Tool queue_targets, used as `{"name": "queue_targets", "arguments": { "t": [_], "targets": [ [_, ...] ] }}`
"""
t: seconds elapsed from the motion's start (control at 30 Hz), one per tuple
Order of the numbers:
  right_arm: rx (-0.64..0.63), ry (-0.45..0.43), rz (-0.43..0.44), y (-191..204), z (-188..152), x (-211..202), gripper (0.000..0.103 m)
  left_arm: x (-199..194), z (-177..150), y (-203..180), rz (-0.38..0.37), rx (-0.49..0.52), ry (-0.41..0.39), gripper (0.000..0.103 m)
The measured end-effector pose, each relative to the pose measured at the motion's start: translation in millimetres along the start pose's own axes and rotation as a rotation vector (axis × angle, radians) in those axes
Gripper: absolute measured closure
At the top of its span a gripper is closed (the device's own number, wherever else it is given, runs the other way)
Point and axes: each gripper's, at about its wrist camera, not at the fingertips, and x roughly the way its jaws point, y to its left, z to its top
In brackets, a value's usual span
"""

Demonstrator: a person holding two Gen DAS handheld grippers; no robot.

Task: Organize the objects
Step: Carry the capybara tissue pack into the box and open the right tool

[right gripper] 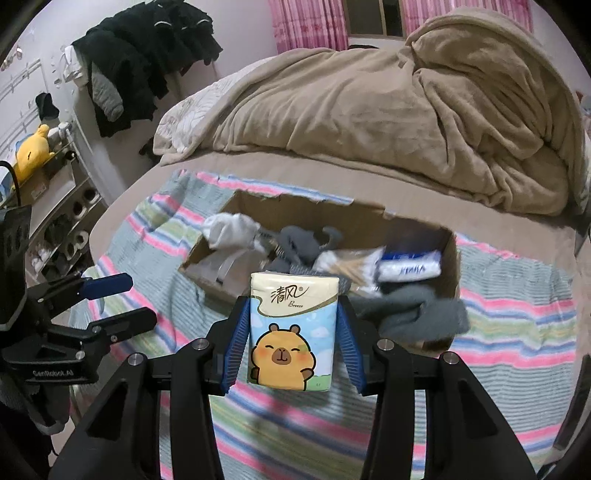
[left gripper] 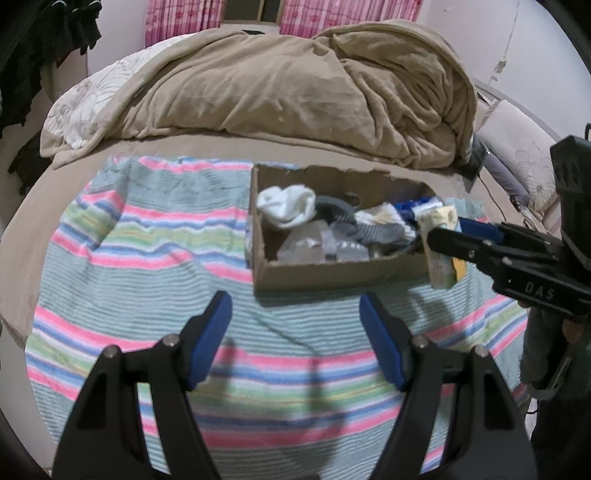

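Observation:
A cardboard box [left gripper: 332,275] sits on a striped towel [left gripper: 147,266] on the bed. It holds a white sock [left gripper: 288,206], grey socks [right gripper: 303,243], a blue and white pack [right gripper: 410,267] and clear plastic bits. My right gripper [right gripper: 291,332] is shut on a tissue pack with a cartoon capybara [right gripper: 291,332] and holds it above the box's near right corner; the pack also shows in the left wrist view [left gripper: 439,247]. My left gripper [left gripper: 295,321] is open and empty over the towel, in front of the box; it also shows in the right wrist view [right gripper: 125,301].
A rumpled tan blanket [left gripper: 295,85] lies on the bed behind the box. Dark clothes [right gripper: 147,55] hang at the left by a shelf with shoes [right gripper: 62,229] and a yellow plush toy [right gripper: 33,151]. Pink curtains [right gripper: 306,22] hang at the back.

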Motion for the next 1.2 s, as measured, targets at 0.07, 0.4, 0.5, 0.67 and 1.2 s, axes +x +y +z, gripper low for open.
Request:
{"name": "queue_targets", "arguments": {
  "t": [0.07,0.4,0.5,0.67,1.2],
  "targets": [
    [-0.002,-0.003,-0.001,-2,3,1,0.055,2,5,0,-0.002,0.001,-0.005,0.030],
    [-0.002,-0.008,-0.003,-9,21,16,0.055,14,22,5,-0.008,-0.005,-0.020,0.030],
    [0.002,-0.005,0.003,-9,26,22,0.055,17,25,9,-0.009,-0.011,-0.024,0.030],
    [0.001,0.005,0.011,-6,35,37,0.055,24,32,20,-0.007,-0.024,-0.026,0.030],
    [0.003,0.054,0.051,4,61,91,0.055,45,48,48,0.007,-0.058,-0.030,0.030]
  ]
}}
